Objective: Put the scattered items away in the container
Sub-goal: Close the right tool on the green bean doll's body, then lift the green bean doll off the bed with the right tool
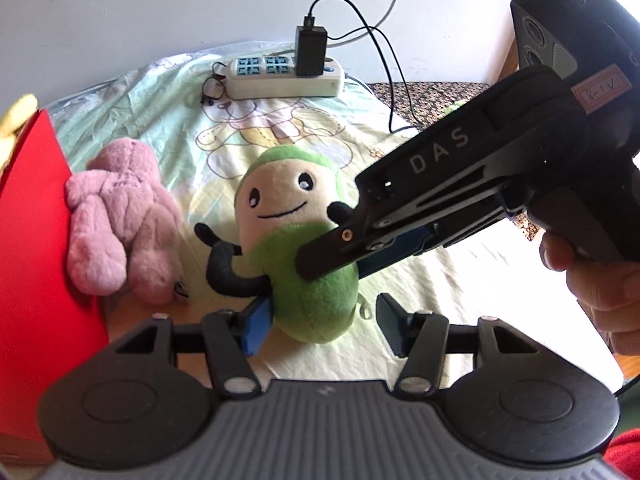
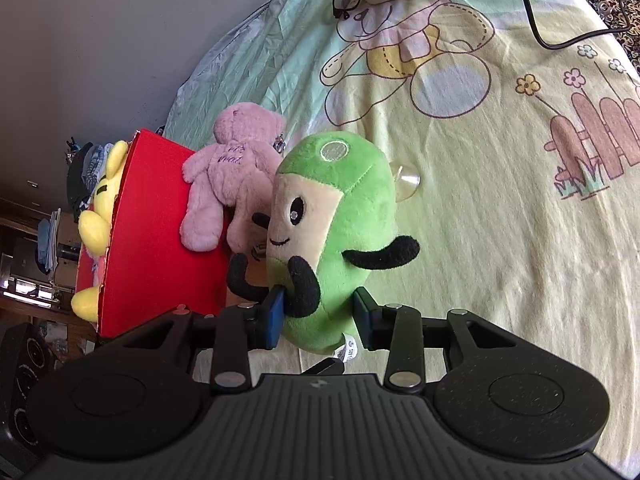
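A green and cream plush (image 1: 280, 200) (image 2: 340, 208) with black limbs stands upright on the cartoon bedsheet. My right gripper (image 2: 318, 312) is shut on its lower body, one pad pressing each side. In the left wrist view, the right gripper (image 1: 332, 268) reaches in from the right. My left gripper (image 1: 324, 316) straddles the plush's bottom end. Its left pad (image 1: 256, 324) touches the plush, and a strip of sheet shows beside the right finger (image 1: 390, 324). The red box (image 1: 36, 240) (image 2: 160, 240) stands at the left with a yellow plush (image 2: 100, 200) inside.
A pink teddy bear (image 1: 116, 220) (image 2: 236, 168) leans against the red box. A power strip (image 1: 284, 76) with a charger and cables, and a pair of glasses (image 1: 212, 88), lie at the far end of the bed. A clear suction cup (image 2: 406, 180) sits behind the plush. A hand (image 1: 600, 280) holds the right gripper.
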Tool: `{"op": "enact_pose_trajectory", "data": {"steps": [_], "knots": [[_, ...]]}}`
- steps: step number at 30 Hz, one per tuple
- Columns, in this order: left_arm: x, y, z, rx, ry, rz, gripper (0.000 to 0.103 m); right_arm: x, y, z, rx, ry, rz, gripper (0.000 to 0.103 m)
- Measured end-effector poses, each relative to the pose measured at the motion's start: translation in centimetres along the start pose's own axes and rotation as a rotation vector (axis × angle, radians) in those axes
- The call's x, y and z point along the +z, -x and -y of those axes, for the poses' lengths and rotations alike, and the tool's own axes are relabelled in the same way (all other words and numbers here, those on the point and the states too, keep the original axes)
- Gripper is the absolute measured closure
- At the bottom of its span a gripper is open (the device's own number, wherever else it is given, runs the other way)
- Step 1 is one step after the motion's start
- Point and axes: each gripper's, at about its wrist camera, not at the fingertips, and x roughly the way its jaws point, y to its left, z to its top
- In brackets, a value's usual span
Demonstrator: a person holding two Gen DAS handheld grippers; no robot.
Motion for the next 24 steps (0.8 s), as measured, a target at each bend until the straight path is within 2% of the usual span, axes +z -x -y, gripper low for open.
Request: {"op": "enact_pose_trajectory", "data": {"steps": [5, 10, 12, 17, 20, 21, 24], "knots": [[-0.6, 0.8, -0.4, -0.048, -0.01, -0.011, 0.045, -1.2, 0.7, 0.3, 0.0, -0.025, 0.018, 0.06], [-0.4, 2.3, -1.2, -0.004, 0.014, 0.044, 0.042, -1.4, 2.2, 1.6, 0.028, -0.113, 0.07, 0.055], [0.2, 2.4, -1.7, 0.015, 0.027, 0.069, 0.038, -1.3, 3.0, 2.2, 0.049, -0.164, 0.11, 0.045], [1.8, 1.2, -1.4, 0.041, -0.001, 0.099, 0.038, -0.8, 3.9, 2.8, 0.031, -0.215, 0.213, 0.044], [2.3, -0.3, -0.8, 0.038, -0.025, 0.09, 0.038, -0.3, 3.1, 3.0, 0.006, -0.232, 0.214, 0.046], [2.3, -0.7, -0.7, 0.036, -0.025, 0.078, 0.034, -0.3, 2.8, 3.1, -0.001, -0.236, 0.216, 0.045], [2.1, -1.0, -0.9, 0.014, 0.007, 0.071, 0.035, -0.2, 2.7, 2.5, -0.014, -0.185, 0.215, 0.05]]}}
